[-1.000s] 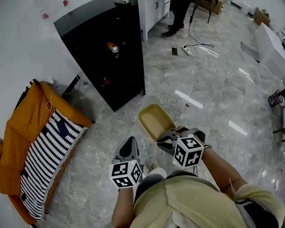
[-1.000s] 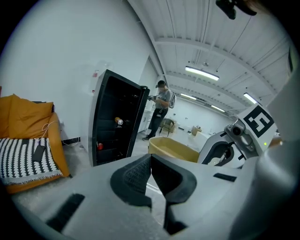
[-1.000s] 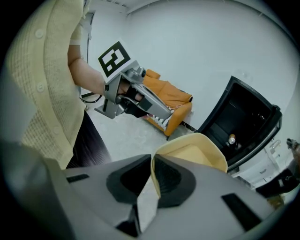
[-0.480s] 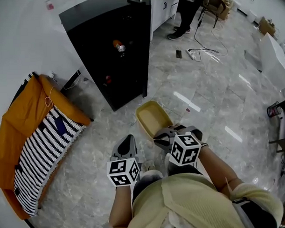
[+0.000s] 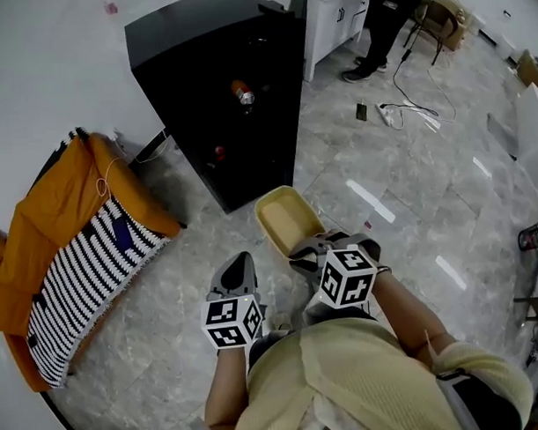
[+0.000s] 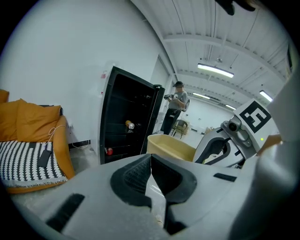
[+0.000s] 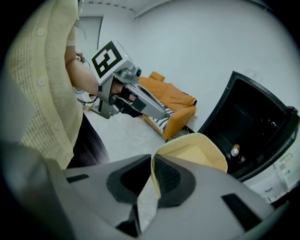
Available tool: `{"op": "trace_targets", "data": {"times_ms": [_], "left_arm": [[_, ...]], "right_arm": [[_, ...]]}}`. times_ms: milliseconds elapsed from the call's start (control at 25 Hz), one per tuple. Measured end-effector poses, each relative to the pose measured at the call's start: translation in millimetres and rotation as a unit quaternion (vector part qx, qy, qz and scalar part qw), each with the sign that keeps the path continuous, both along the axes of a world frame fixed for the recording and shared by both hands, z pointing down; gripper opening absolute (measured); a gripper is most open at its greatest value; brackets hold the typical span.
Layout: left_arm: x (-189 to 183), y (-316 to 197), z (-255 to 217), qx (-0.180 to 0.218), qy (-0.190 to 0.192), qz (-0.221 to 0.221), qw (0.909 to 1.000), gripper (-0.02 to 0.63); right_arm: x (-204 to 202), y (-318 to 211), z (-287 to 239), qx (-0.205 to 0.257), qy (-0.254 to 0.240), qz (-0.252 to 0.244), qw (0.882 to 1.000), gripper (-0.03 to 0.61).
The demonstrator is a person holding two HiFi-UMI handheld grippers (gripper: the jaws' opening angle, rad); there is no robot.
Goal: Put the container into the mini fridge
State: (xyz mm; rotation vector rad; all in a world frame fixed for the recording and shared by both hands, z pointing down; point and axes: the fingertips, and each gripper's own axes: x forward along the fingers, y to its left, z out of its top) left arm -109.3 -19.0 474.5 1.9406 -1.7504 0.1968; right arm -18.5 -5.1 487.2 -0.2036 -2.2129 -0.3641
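A pale yellow container (image 5: 288,220) hangs over the grey floor, just in front of the black mini fridge (image 5: 220,79). My right gripper (image 5: 299,257) is shut on its near rim; in the right gripper view the jaws pinch that rim of the container (image 7: 197,152), and the fridge (image 7: 253,126) gapes open beyond. My left gripper (image 5: 242,262) is shut and holds nothing, to the left of the container. In the left gripper view the container (image 6: 171,146) sits ahead on the right, before the open fridge (image 6: 124,124). A can (image 5: 241,92) and a small red item (image 5: 218,152) lie on the fridge shelves.
An orange seat with a striped blanket (image 5: 76,252) stands left of the fridge. A white cabinet (image 5: 332,13) is behind the fridge. A person (image 5: 381,29) stands at the back right, near a power strip and cables (image 5: 398,113) on the floor.
The head view has come closer to the fridge, which now sits larger and lower in frame. Both grippers and the container keep their places relative to each other.
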Motion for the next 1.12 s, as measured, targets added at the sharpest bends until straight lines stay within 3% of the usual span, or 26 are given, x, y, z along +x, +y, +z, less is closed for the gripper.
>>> {"op": "trace_targets", "data": {"times_ms": [800,1120], "left_arm": [[37,-87,0,-0.017,-0.015,-0.093,0.9954,0.025],[38,-94,14,-0.038,-0.009,-0.097,0.9945,0.025]], "right_arm": [[38,-89,7,-0.027,-0.001,-0.104,0.994,0.043],[31,-103,19,-0.044,0.007,-0.110,0.993,0.043]]}}
